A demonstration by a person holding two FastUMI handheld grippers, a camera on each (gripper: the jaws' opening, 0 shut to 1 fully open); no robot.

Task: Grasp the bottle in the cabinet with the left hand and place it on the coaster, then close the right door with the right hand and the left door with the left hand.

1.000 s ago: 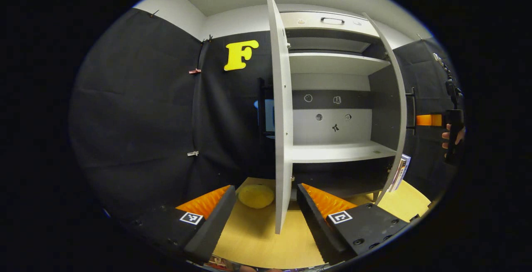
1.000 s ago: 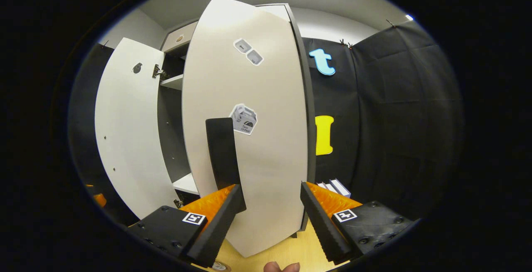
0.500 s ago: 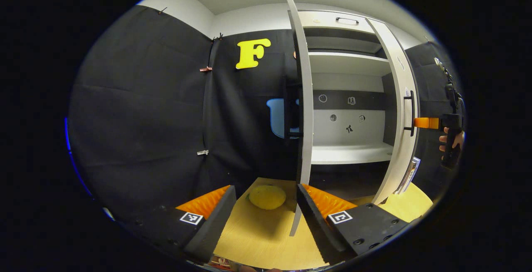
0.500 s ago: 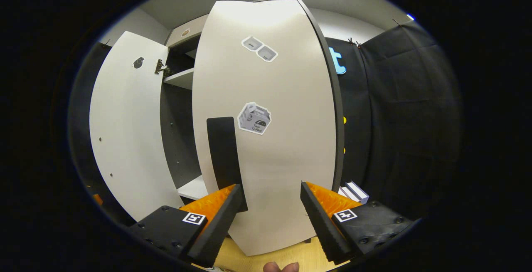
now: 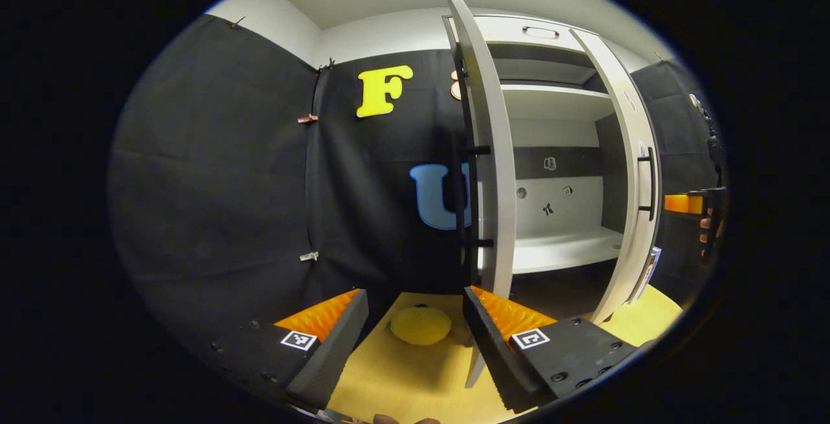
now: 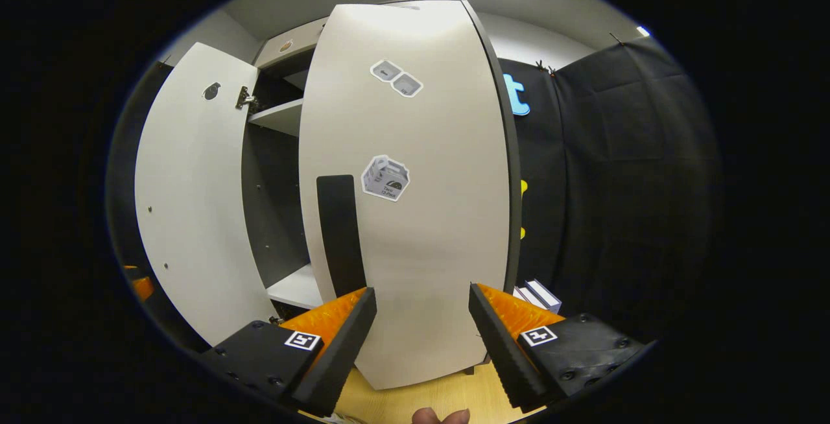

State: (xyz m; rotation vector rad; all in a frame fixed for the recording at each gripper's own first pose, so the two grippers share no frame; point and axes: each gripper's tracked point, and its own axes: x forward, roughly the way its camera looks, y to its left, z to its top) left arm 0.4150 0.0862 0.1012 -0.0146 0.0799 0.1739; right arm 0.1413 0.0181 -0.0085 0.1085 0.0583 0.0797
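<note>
Facing right door (image 6: 415, 216), right gripper (image 6: 418, 320) released; left door (image 5: 489, 152) edge-on, ajar.

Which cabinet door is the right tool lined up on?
The right door, the one with the stickers and the black handle. It fills the space just ahead of the open right tool. The left door stands swung out, off to the side.

The left gripper view looks level along its fingers (image 5: 337, 346) from low over the tabletop (image 5: 402, 378), facing the cabinet's left door (image 5: 493, 171) nearly edge-on at 12 o'clock, with the shelves (image 5: 557, 249) toward 2 o'clock. The right gripper view sits close before the right door (image 6: 415, 216), facing its outer front. Both views share the cabinet, its two doors and shelves.
</note>
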